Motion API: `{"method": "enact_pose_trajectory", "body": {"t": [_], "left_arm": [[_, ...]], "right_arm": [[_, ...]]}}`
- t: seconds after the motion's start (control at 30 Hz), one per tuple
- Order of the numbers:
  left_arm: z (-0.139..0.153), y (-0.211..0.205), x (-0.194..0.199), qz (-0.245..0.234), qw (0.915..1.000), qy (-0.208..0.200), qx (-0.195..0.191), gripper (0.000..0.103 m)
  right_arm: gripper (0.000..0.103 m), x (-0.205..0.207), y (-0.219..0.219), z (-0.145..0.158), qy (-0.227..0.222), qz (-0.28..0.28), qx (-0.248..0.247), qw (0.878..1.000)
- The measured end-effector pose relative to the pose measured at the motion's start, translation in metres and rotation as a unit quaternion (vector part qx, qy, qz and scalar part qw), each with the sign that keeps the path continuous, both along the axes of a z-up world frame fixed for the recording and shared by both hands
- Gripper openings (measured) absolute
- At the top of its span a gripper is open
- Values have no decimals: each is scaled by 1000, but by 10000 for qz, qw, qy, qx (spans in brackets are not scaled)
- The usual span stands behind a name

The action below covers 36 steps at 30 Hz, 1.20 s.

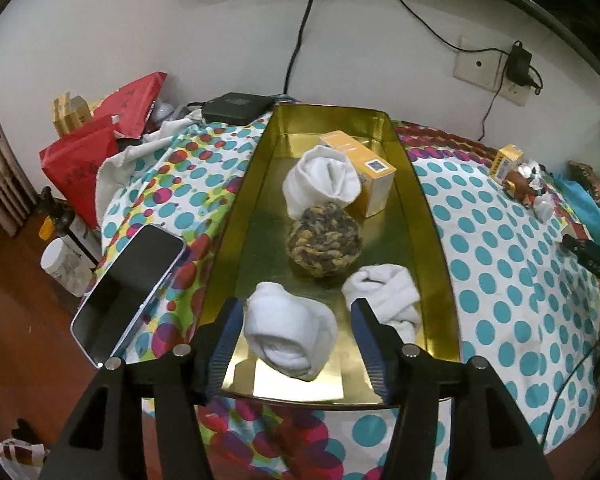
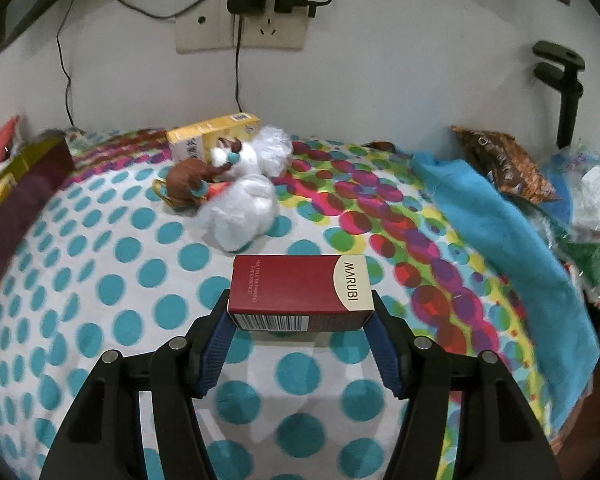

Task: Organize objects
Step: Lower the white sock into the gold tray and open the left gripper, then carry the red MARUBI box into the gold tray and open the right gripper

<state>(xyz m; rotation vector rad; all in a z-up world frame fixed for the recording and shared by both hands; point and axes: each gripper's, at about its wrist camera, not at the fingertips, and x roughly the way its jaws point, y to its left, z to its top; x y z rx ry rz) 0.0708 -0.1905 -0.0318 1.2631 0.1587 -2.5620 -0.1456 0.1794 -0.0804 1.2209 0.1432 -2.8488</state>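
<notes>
A gold metal tray (image 1: 236,216) lies on the dotted tablecloth. In it are three rolled white socks (image 1: 290,332) (image 1: 384,296) (image 1: 320,184), a woven rope ball (image 1: 324,240) and a yellow box (image 1: 364,168). My left gripper (image 1: 296,320) is open, its fingers on either side of the nearest sock, above the tray's near end. My right gripper (image 2: 300,312) is shut on a red MARUBI box (image 2: 300,288), held crosswise above the cloth. Its fingertip shows at the right edge of the left wrist view (image 1: 588,256).
A phone (image 1: 128,292) lies left of the tray. A yellow box (image 2: 212,136), a brown toy figure (image 2: 192,180) and white wrapped bundles (image 2: 244,208) sit at the back. A blue cloth (image 2: 500,236) and snack bags (image 2: 504,164) lie right. Red bags (image 1: 96,148) stand at the far left.
</notes>
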Motion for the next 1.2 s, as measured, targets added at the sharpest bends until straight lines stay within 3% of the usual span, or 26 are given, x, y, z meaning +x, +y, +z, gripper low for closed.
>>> {"method": "enact_pose_trajectory", "body": {"t": [0.17, 0.37, 0.7, 0.93, 1.2], "left_arm": [[0, -5, 4, 32, 9999, 60, 91, 58], [6, -12, 10, 7, 9997, 188, 178, 58], [12, -36, 23, 208, 9986, 319, 378, 59], [14, -51, 29, 328, 9977, 406, 444, 59], [8, -57, 30, 365, 9974, 363, 504, 59]], "right_arm": [[60, 11, -25, 15, 51, 360, -448, 9983], [60, 31, -96, 53, 259, 1444, -738, 9864], [60, 61, -209, 79, 243, 2913, -279, 9559], [60, 73, -241, 68, -90, 3070, 372, 9509], [60, 65, -267, 50, -401, 2976, 559, 9522]]}}
